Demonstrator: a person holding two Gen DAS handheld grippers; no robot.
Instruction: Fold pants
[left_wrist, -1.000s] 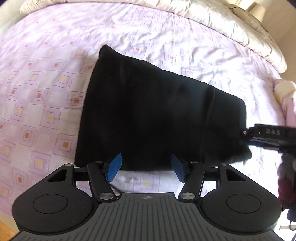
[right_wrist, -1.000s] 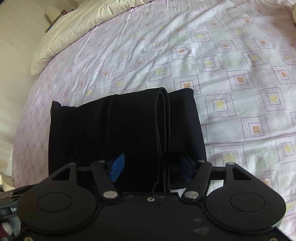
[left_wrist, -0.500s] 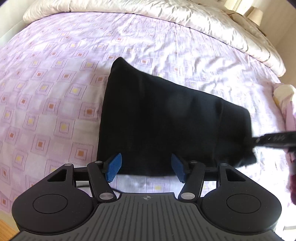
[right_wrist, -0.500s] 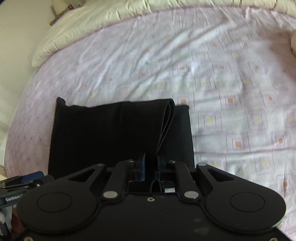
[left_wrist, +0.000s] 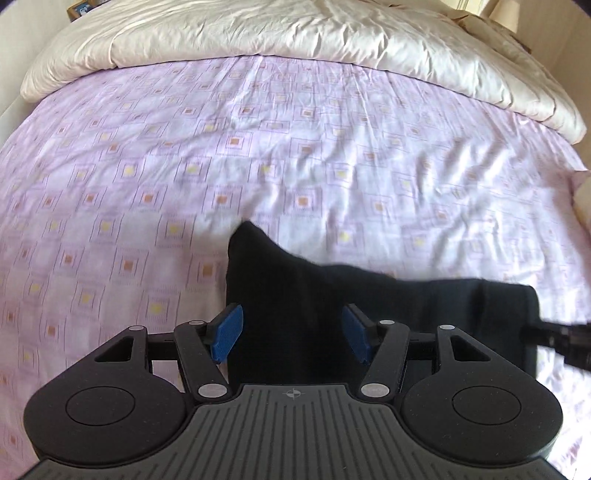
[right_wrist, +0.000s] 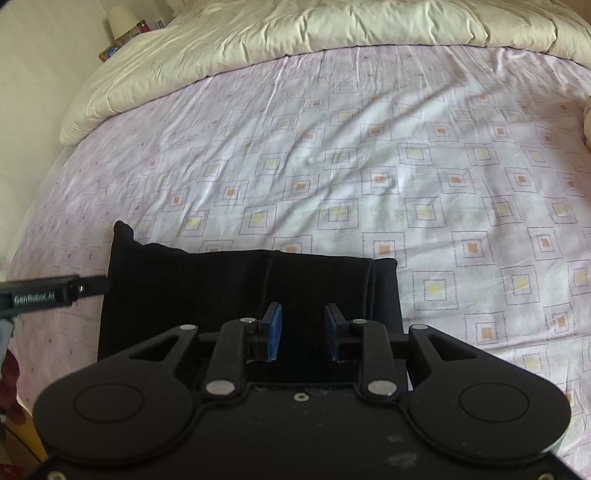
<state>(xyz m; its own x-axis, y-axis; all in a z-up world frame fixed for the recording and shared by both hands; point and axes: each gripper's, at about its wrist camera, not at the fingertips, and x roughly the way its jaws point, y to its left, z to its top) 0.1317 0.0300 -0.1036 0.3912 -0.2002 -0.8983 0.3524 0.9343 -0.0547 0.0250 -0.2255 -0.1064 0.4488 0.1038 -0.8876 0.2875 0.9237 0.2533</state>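
The black pants (left_wrist: 295, 295) lie folded into a compact rectangle on the lilac patterned bed sheet (left_wrist: 258, 147); they also show in the right wrist view (right_wrist: 221, 280). My left gripper (left_wrist: 291, 338) is open, its blue pads over the near edge of the pants, holding nothing. My right gripper (right_wrist: 303, 334) is partly open over the near right part of the pants, with nothing pinched between its pads. The left gripper shows at the left edge of the right wrist view (right_wrist: 51, 293), and the right gripper at the right edge of the left wrist view (left_wrist: 557, 332).
A cream duvet (left_wrist: 332, 33) is bunched across the head of the bed, also in the right wrist view (right_wrist: 295, 40). A lamp and small items (right_wrist: 125, 26) stand on a bedside table. The bed edge is at the far left (right_wrist: 22, 258).
The right gripper shut half a second ago and has now parted again. Both cameras have tilted up and pulled back, so the pants sit lower and smaller in view.
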